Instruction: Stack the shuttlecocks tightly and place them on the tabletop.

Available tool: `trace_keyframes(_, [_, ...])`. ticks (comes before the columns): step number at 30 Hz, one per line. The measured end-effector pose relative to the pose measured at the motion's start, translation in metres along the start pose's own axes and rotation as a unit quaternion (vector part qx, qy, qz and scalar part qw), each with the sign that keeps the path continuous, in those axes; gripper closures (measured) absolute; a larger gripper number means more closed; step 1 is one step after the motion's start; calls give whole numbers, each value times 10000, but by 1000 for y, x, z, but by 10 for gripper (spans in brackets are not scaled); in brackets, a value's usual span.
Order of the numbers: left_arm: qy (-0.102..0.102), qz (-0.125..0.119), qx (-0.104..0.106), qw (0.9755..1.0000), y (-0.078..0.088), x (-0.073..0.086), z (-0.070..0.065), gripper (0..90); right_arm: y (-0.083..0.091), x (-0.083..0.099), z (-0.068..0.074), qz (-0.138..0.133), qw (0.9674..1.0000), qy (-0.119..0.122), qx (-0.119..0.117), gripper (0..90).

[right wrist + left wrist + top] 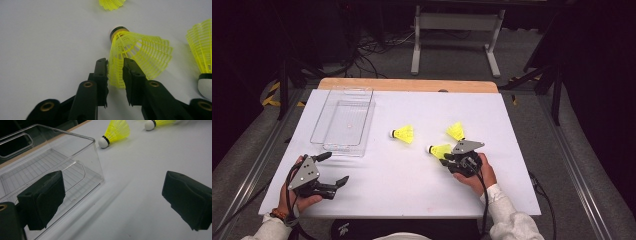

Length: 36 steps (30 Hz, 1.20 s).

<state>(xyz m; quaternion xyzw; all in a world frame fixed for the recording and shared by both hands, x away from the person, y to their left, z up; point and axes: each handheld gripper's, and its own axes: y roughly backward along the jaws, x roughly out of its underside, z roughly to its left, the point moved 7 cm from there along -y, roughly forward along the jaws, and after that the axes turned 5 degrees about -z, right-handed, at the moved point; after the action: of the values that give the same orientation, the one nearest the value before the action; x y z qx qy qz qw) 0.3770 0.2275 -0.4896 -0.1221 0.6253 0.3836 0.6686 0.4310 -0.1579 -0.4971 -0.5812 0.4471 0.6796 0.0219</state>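
- The right hand-held gripper (115, 66) has its jaws drawn narrow around the rim of a yellow shuttlecock's (140, 53) mesh skirt; the mesh sits between the two black jaws, and the pads look to be pinching it, though the exact contact is hard to make out.
- That shuttlecock (439, 150) lies on its side on the desk (412, 190), directly ahead of the right hand-held gripper (452, 159), with its black-banded cork end pointing away from the jaws.
- A second shuttlecock (203, 60) lies just to the right of the gripper's jaws in the right gripper view; its skirt is cut off by the picture's edge, and only part of its white cork shows.
- A third shuttlecock (111, 3) lies farther ahead, with only the rim of its skirt in frame at the top.
- The left hand-held gripper (332, 170) rests well apart from the shuttlecocks with its jaws wide and nothing between them.
- A clear plastic box (50, 165) stands just ahead of the left jaw, its near corner partly behind that jaw's pad (42, 197).
- In the high view, the grey plate and the hand (477, 172) cover most of the right gripper's jaws.
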Motion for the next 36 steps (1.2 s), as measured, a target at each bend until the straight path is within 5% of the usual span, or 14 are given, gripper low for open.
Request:
trace_keyframes(5, [1,5,12,10000,0,0,0,56,-1,-2,2,12,9997,207,86,888])
trace_keyframes(18, [33,-42,45,10000,0,1,3,53,-1,-8,6,-175,9989,385,186,900])
trace_keyframes(36, [47,-55,102,9999,-2,0,0,53,0,-16,4,-502,9980,314,215,900])
